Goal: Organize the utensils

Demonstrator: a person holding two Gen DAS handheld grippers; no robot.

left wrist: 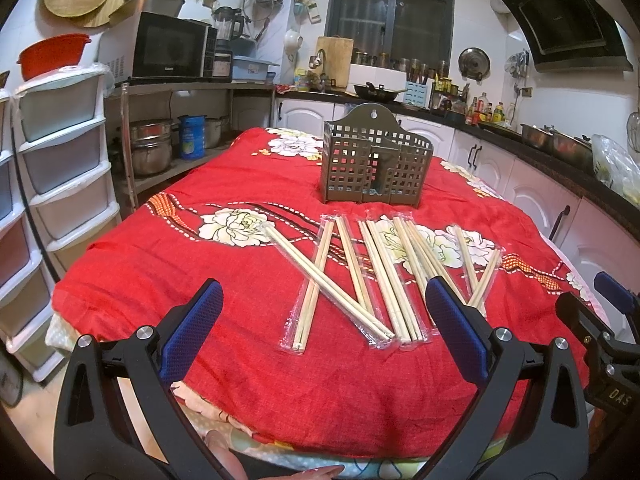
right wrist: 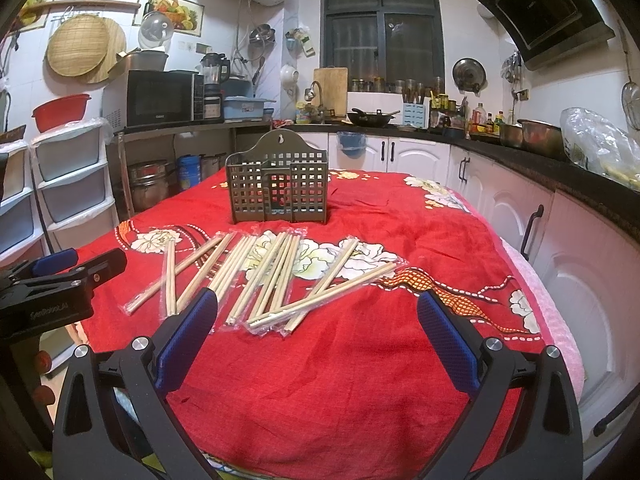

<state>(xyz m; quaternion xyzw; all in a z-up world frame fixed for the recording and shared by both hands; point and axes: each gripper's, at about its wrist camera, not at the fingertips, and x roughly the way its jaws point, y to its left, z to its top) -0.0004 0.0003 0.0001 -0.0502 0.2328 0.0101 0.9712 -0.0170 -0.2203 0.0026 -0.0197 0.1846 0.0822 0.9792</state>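
Left wrist view: the left tongs (left wrist: 324, 312) gape empty above the red floral-clothed counter (left wrist: 160, 280); plastic-wrapped wooden chopsticks (left wrist: 360, 276) lie just ahead, the grey perforated plastic holder (left wrist: 376, 160) beyond. "DAS" marks the right tongs (left wrist: 616, 396).

Right wrist view: the right tongs (right wrist: 318, 322) gape empty, chopsticks (right wrist: 276, 280) ahead-left, holder (right wrist: 278, 188) behind them. The left tongs (right wrist: 60, 280) read "GenRobot.AI".

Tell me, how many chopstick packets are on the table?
About 9 chopstick packets, all on the red cloth before the grey basket: three crossing at left, four overlapping in the middle, two crossed at right. Overlaps may hide more.
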